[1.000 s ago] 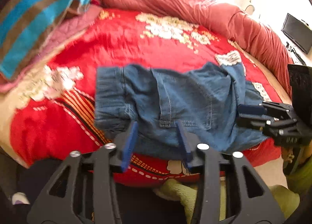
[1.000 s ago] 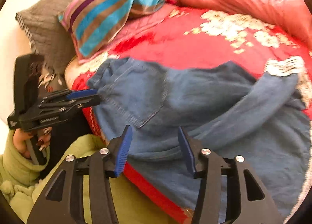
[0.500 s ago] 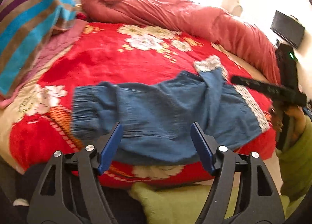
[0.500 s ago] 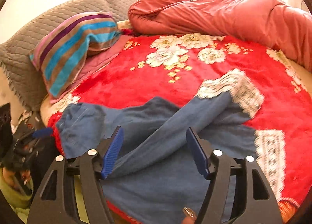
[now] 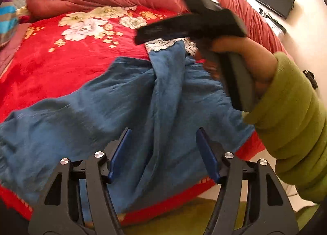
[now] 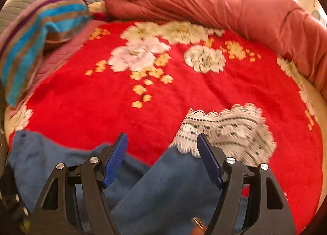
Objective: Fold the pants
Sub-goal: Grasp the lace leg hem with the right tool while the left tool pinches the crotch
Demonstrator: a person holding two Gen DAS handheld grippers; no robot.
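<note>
Your left gripper (image 5: 163, 153) gapes above the blue denim lace-cuffed pants (image 5: 114, 108); your right gripper (image 6: 162, 158) gapes too, over the lace cuff (image 6: 229, 128).

A bed (image 6: 314, 100) is carrying everything, covered by a red blanket (image 6: 85, 102) printed with pale flowers; blue pants (image 5: 122, 108) are lying spread across its near edge — one leg crossing over the other, its white lace cuff (image 6: 226, 126) resting on the red; a rolled salmon-pink quilt (image 6: 214, 0) is lying along the far side; a striped pillow (image 6: 30, 36) is sitting at the far left corner, over a pink quilted cover (image 6: 59, 57).
</note>
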